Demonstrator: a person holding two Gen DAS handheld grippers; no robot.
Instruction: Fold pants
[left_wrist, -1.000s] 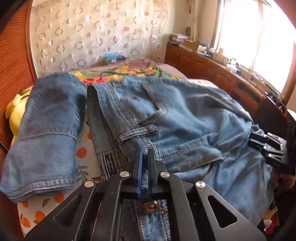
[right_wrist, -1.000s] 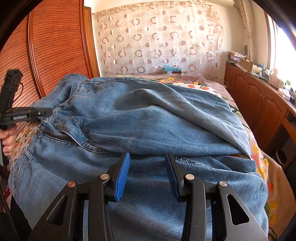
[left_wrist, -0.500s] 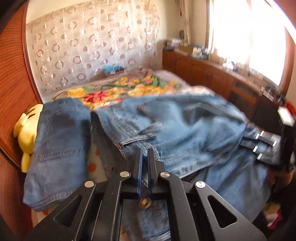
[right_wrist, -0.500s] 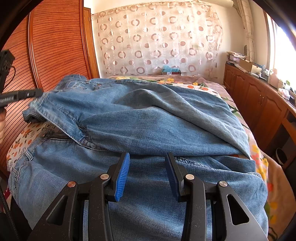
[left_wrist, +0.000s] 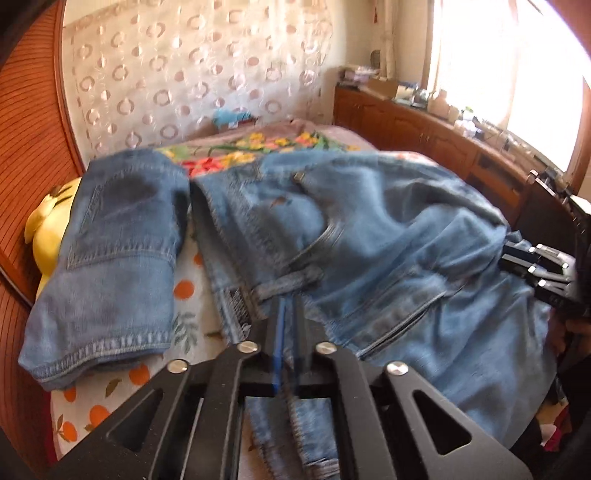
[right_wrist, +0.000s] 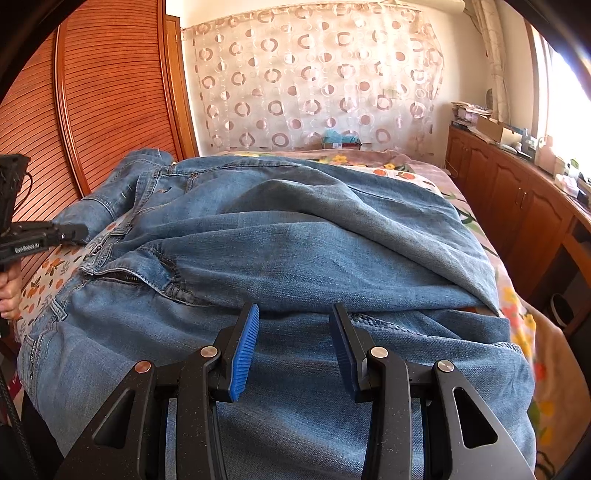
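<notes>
Blue jeans (right_wrist: 295, 258) lie spread on the bed, one half folded over the other. In the left wrist view the jeans (left_wrist: 369, 229) show their waistband and pocket. My left gripper (left_wrist: 290, 306) is shut on the waistband of the jeans near a belt loop. It also shows at the left edge of the right wrist view (right_wrist: 70, 233). My right gripper (right_wrist: 293, 321) is open and empty, low over the denim just before the fold edge. It also shows at the right of the left wrist view (left_wrist: 517, 258).
A second pair of jeans (left_wrist: 114, 251) lies folded at the left on the floral bedsheet (left_wrist: 184, 295), beside a yellow plush toy (left_wrist: 48, 221). A wooden headboard (right_wrist: 92, 110) stands left. Wooden cabinets (right_wrist: 517, 192) run along the right under the window.
My left gripper lifted the waistband up, then lowered it back toward the bed, laying the upper half flatter. My right gripper has not moved.
</notes>
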